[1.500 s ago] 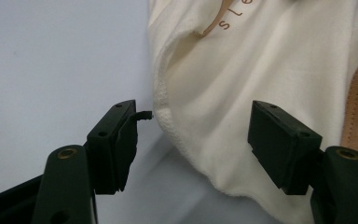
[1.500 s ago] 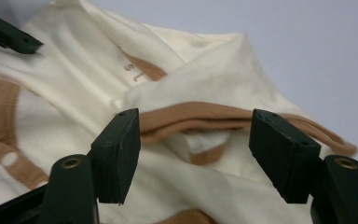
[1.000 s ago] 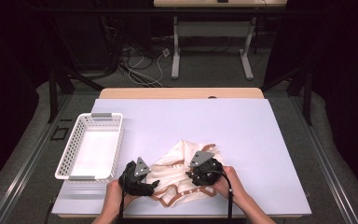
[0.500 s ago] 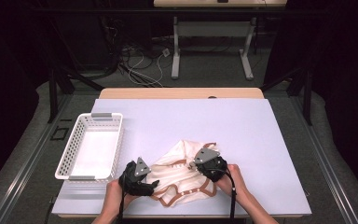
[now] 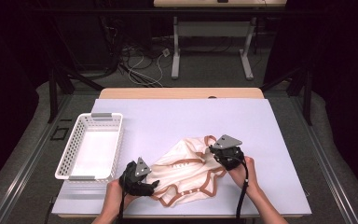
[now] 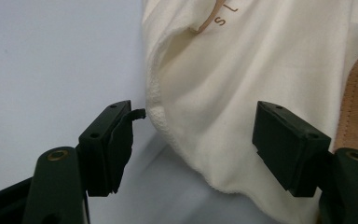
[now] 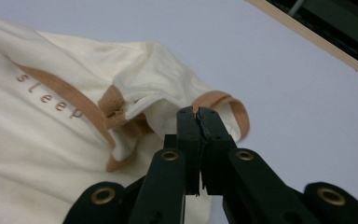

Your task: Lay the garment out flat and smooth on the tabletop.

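Note:
A cream baby garment [image 5: 186, 172] with tan trim and the word "sleep" lies crumpled on the lavender table cover [image 5: 191, 116], near the front edge. My left gripper [image 5: 151, 184] rests at the garment's left end. In the left gripper view its jaws [image 6: 193, 135] stand apart, with the cream hem [image 6: 261, 70] lying loosely between them. My right gripper [image 5: 214, 150] is at the garment's upper right corner. In the right gripper view its jaws [image 7: 196, 114] are pressed together on the cloth [image 7: 51, 140] beside a tan trim loop [image 7: 235, 109].
A white slatted basket [image 5: 91, 116] stands at the left of the table with nothing in it. The cover's far half and right side are bare. A wooden table edge [image 5: 182, 93] runs along the back, with desk legs and cables on the floor beyond.
My right gripper has shut on the garment's corner and moved up and to the right, drawing that corner out with it. The left gripper has stayed in place.

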The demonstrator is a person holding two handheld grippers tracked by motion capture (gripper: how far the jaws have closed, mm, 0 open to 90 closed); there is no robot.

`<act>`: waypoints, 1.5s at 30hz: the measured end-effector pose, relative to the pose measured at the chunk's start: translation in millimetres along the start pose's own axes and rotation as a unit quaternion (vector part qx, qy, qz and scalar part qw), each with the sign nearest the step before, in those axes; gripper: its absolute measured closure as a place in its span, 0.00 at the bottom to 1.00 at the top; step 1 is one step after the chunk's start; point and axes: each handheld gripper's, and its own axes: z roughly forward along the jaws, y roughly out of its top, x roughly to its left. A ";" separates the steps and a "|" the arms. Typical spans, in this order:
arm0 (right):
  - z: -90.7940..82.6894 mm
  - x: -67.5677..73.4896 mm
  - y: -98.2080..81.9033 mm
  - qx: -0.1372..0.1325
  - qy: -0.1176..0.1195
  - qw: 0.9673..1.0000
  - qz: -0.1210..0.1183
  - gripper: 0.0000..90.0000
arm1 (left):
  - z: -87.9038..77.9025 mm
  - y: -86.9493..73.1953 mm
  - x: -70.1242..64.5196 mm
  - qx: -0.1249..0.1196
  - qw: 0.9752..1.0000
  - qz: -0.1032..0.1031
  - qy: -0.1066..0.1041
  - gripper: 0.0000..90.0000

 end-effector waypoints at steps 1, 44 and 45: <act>1.9 -2.8 -2.5 0.004 -0.003 1.000 0.002 0.98 | 0.0 0.0 0.0 0.000 1.000 0.000 0.000 0.32; 17.1 -20.0 -26.8 0.069 0.039 0.996 0.031 0.68 | 5.7 43.9 -17.7 -0.022 0.994 0.087 0.059 0.47; 17.2 -19.7 -26.8 0.074 0.041 0.996 0.034 0.69 | 8.2 46.7 -19.4 -0.020 0.994 0.093 0.059 0.48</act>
